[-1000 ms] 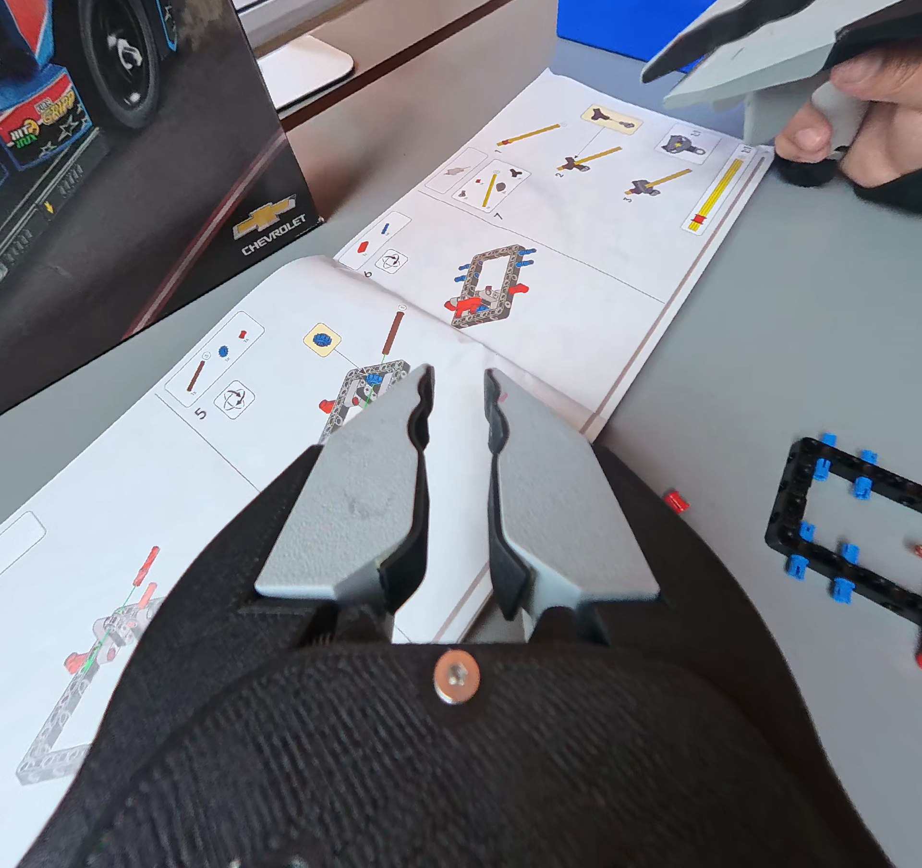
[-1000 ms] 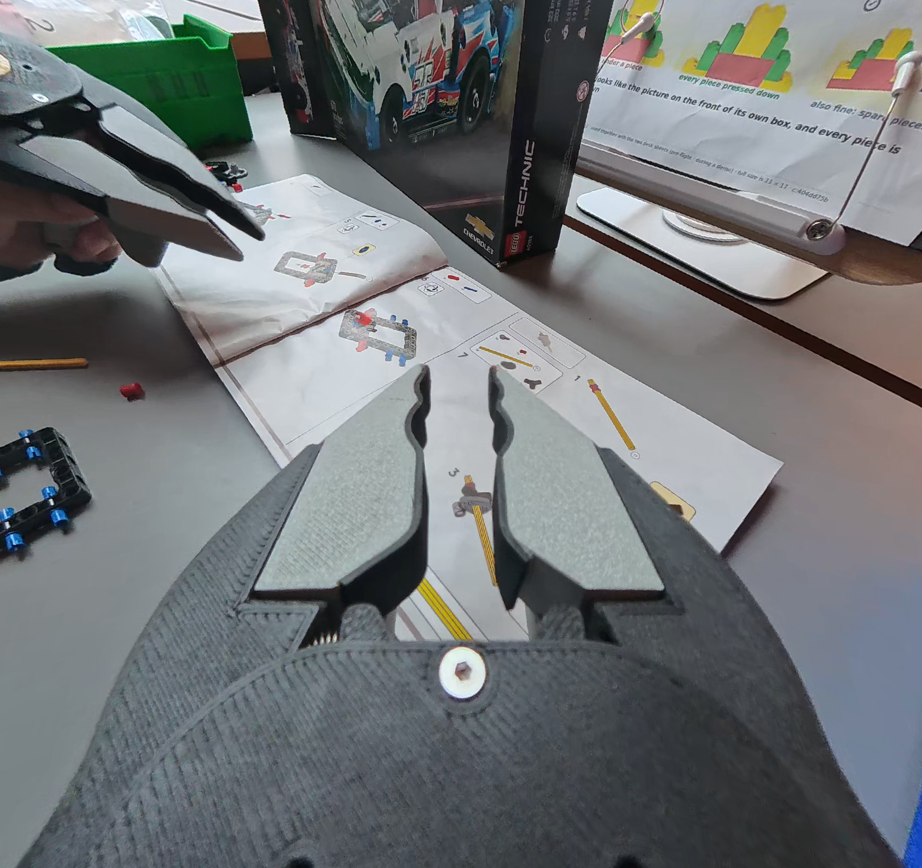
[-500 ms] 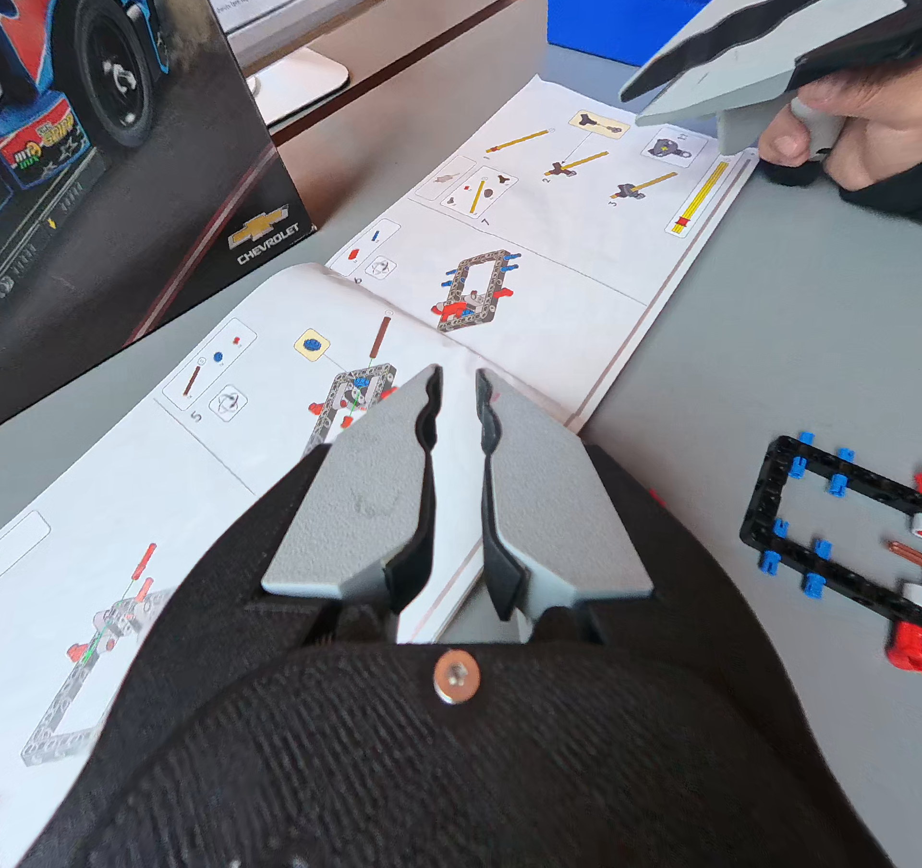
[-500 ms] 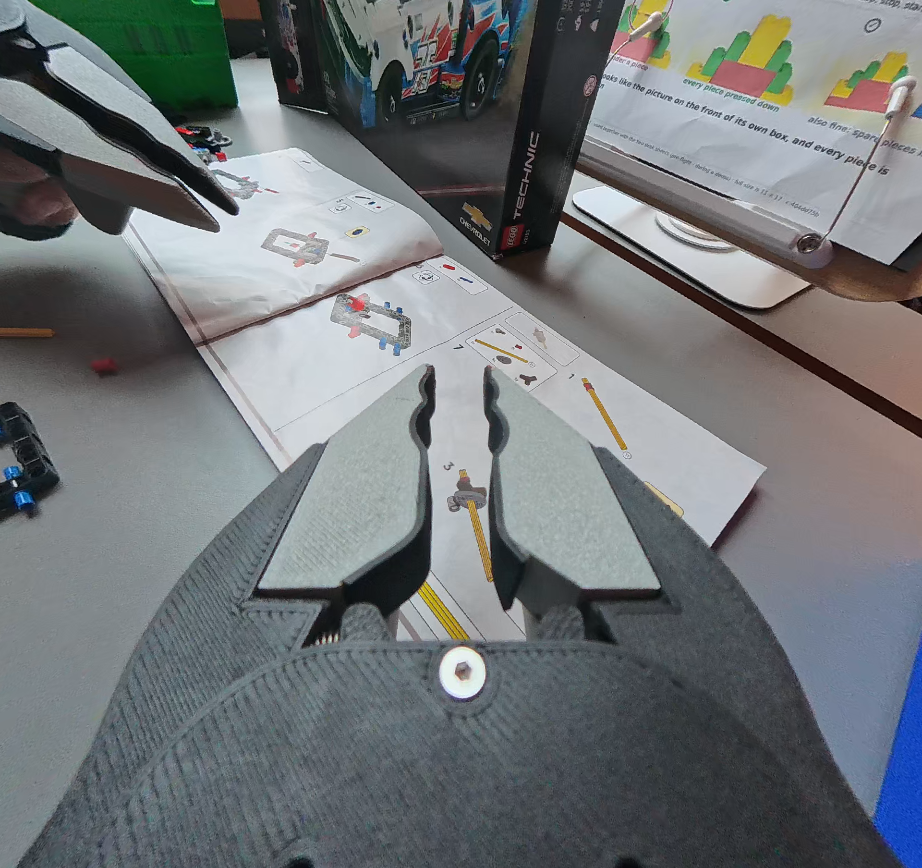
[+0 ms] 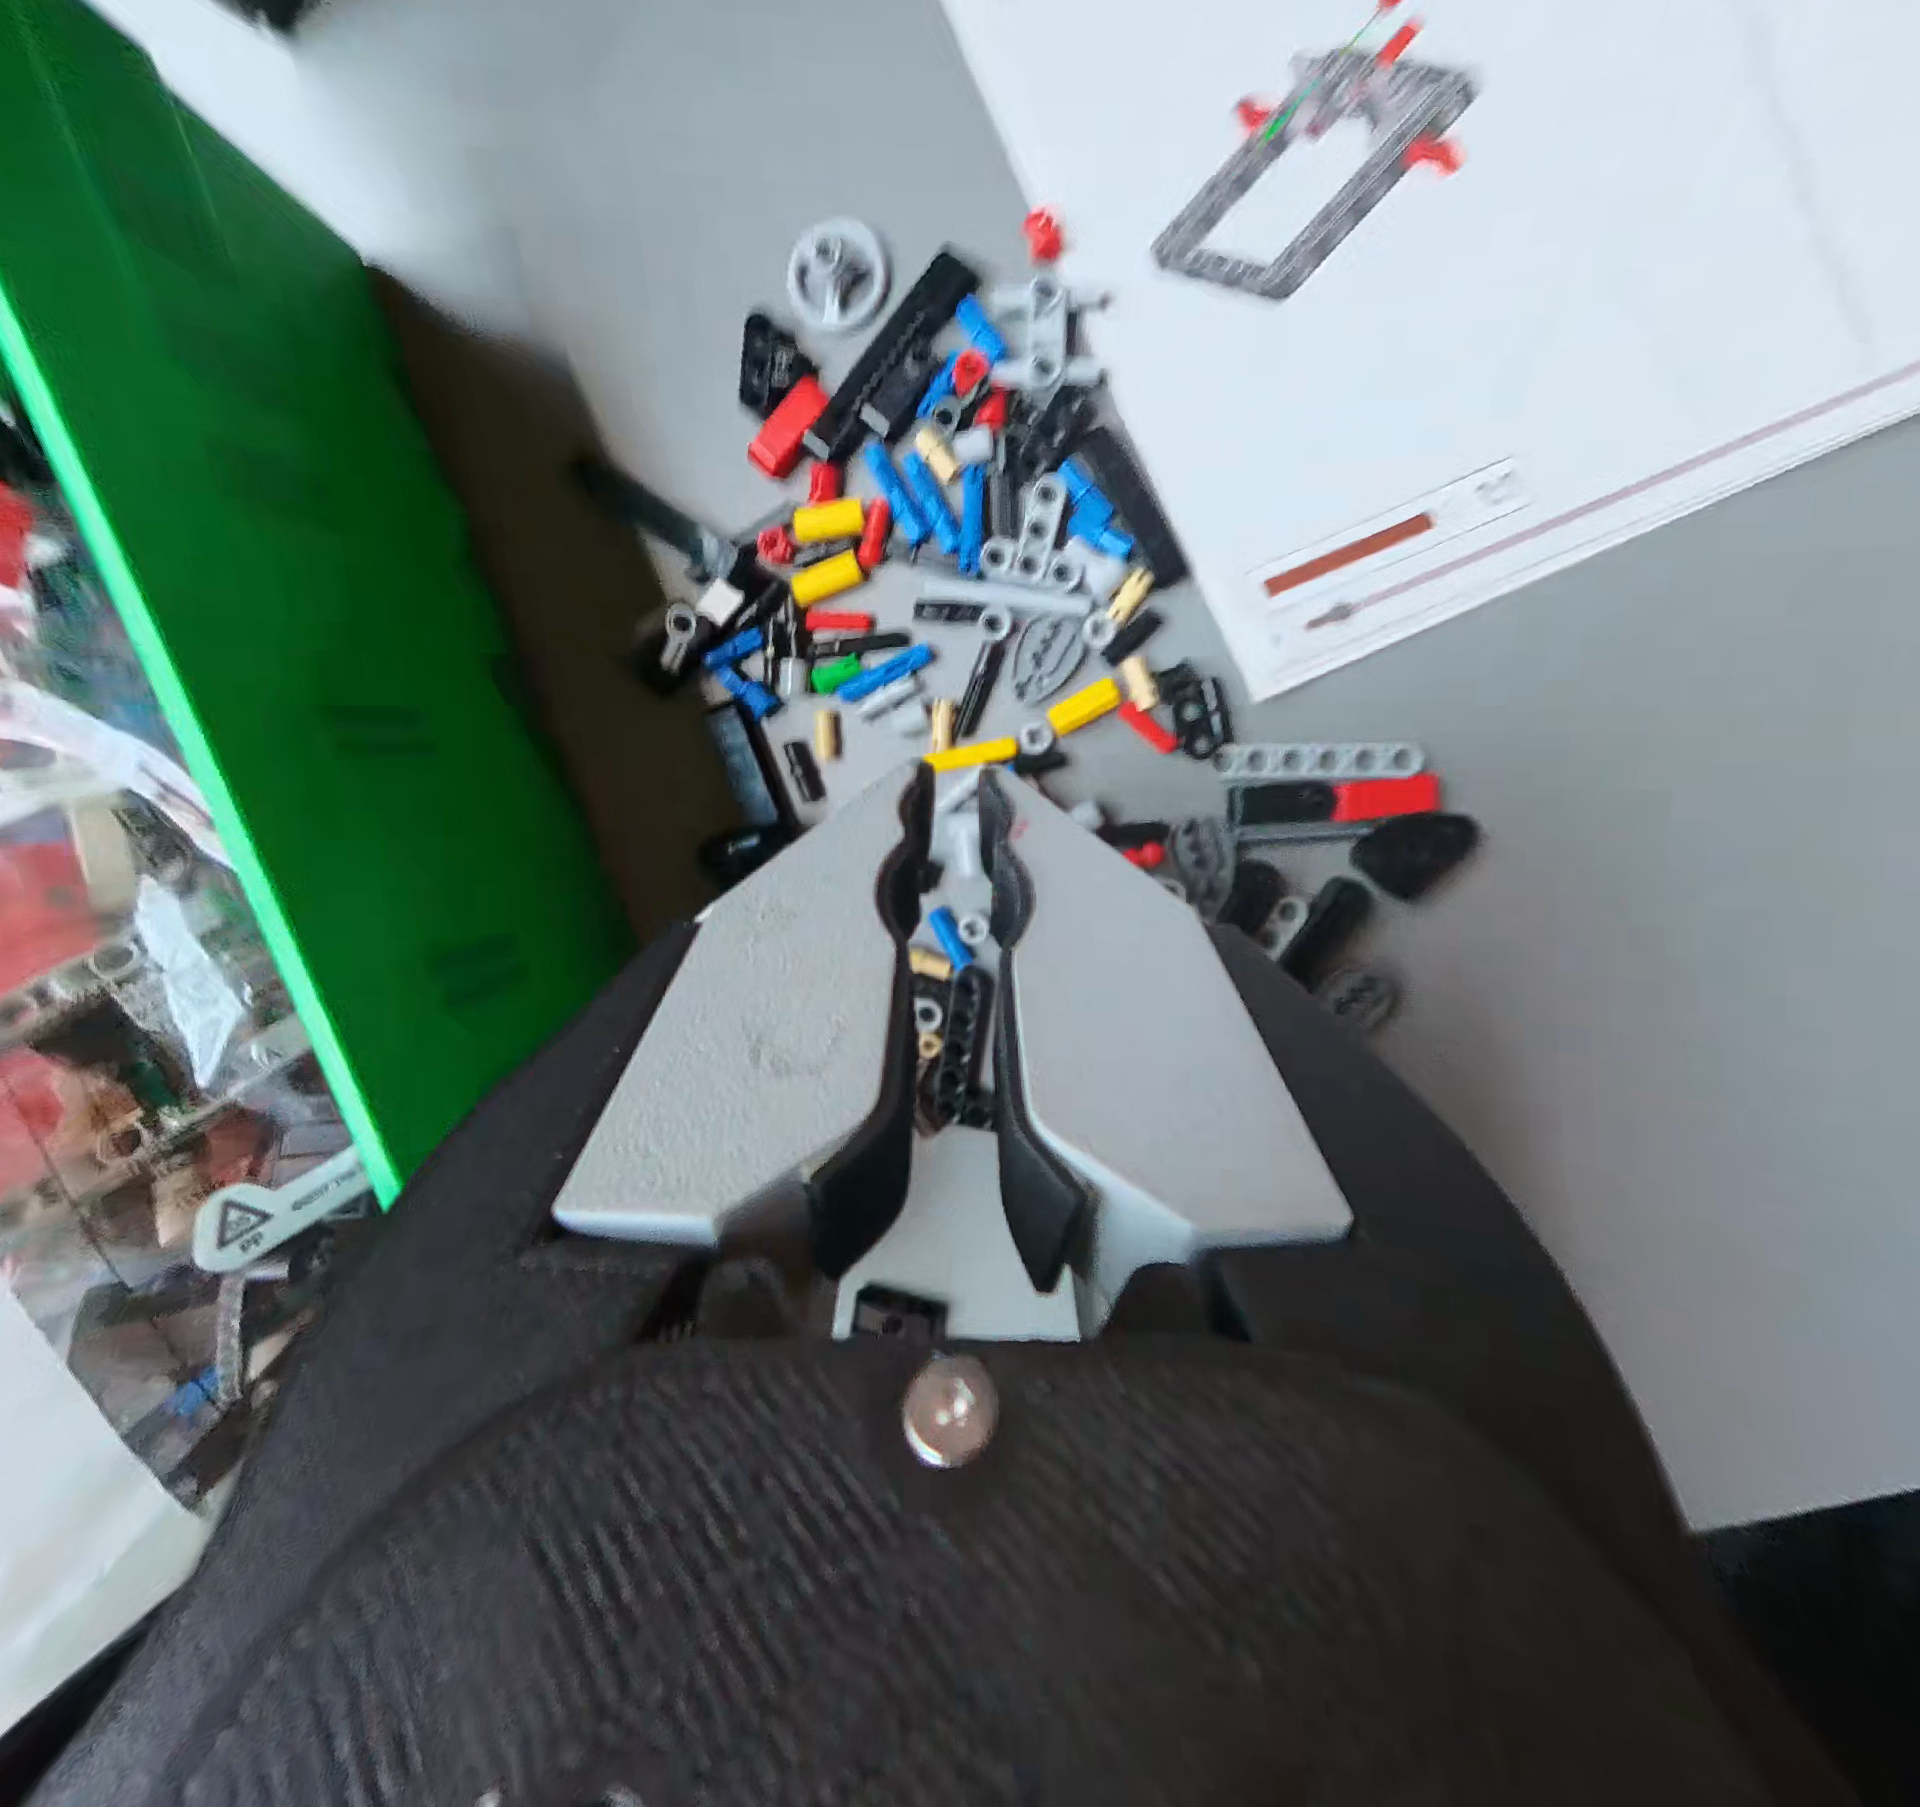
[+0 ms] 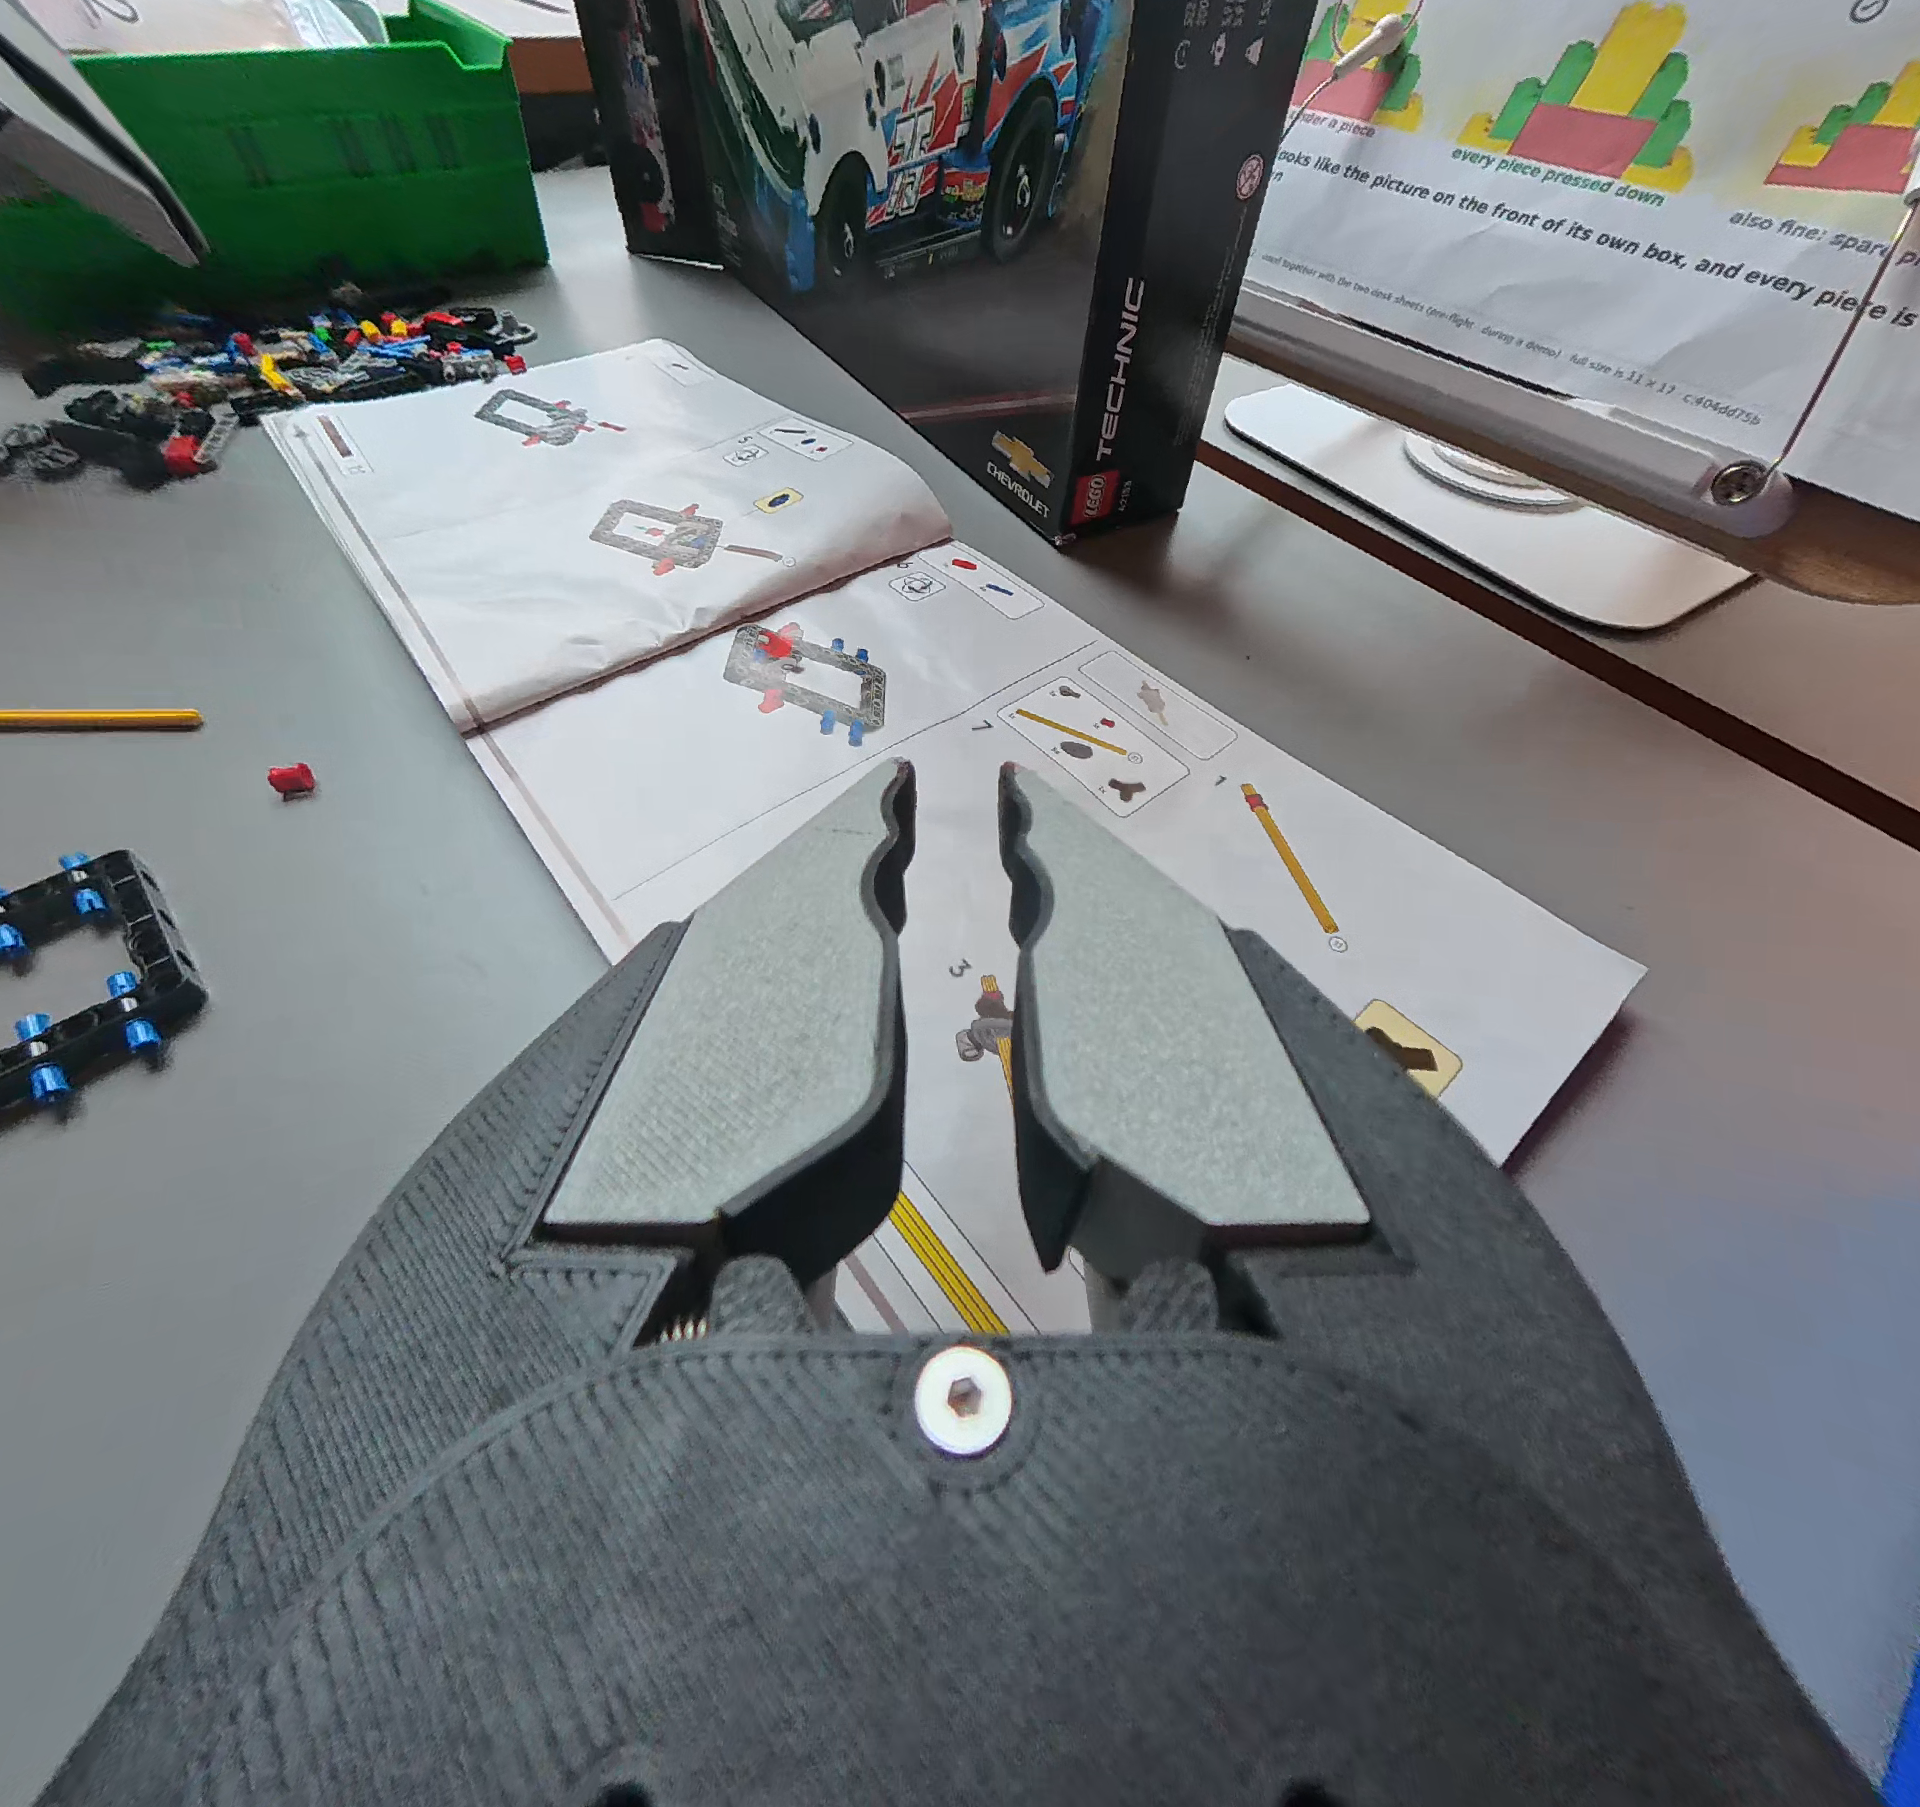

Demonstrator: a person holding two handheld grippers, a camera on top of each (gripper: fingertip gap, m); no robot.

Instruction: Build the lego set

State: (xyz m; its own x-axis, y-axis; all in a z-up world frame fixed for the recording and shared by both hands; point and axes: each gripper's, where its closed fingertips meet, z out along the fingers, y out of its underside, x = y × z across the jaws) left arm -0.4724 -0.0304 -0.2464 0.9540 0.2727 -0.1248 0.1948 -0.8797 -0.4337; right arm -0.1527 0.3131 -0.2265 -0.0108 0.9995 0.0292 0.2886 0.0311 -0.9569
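Left claw [image 5: 951, 783] slightly parted and empty above a pile of loose pieces [image 5: 966, 562] on the tabletop [image 5: 1662, 1082], right claw [image 6: 956, 770] slightly parted and empty over the open instruction booklet [image 6: 665, 770], black frame [image 6: 104, 978] with blue pins to its left

printed lettering: black box [image 6: 935, 199] | open booklet [image 6: 623, 552] | propped white sheet [image 6: 1621, 230]

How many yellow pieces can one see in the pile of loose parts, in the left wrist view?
4. Two yellow pieces lie side by side at the left of the pile; one is lower right; a thin one lies just beyond the left gripper. Others may be hidden beneath it.
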